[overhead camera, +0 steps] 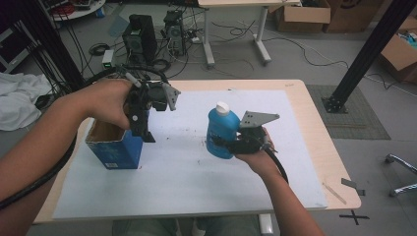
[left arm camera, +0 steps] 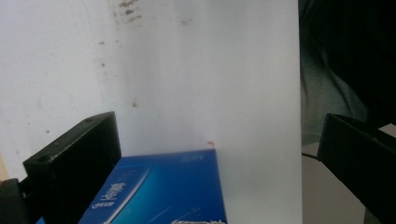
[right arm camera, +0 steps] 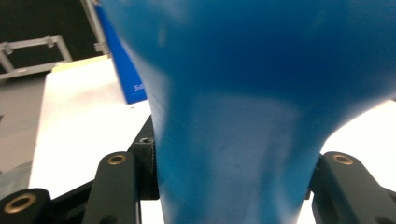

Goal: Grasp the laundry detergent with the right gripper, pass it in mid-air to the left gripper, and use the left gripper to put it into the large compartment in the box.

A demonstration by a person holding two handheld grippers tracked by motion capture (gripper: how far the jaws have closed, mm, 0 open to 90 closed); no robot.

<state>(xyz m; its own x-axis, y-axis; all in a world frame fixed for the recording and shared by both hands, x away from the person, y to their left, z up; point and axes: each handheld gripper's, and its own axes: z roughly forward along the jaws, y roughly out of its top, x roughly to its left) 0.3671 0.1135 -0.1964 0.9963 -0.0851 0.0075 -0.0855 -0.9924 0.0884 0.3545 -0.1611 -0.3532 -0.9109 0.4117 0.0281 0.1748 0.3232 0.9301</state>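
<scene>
At centre frame in the high view, my right gripper held a blue bottle upright above the white mat.

Its jaws were clamped on the bottle's narrow waist, and a white cap topped it. Toward the left of the frame, my left gripper hung with jaws spread wide and holding nothing, just above the right edge of an open blue box that stood on the mat at the desk's left side; the box's top lay between those jaws.
</scene>
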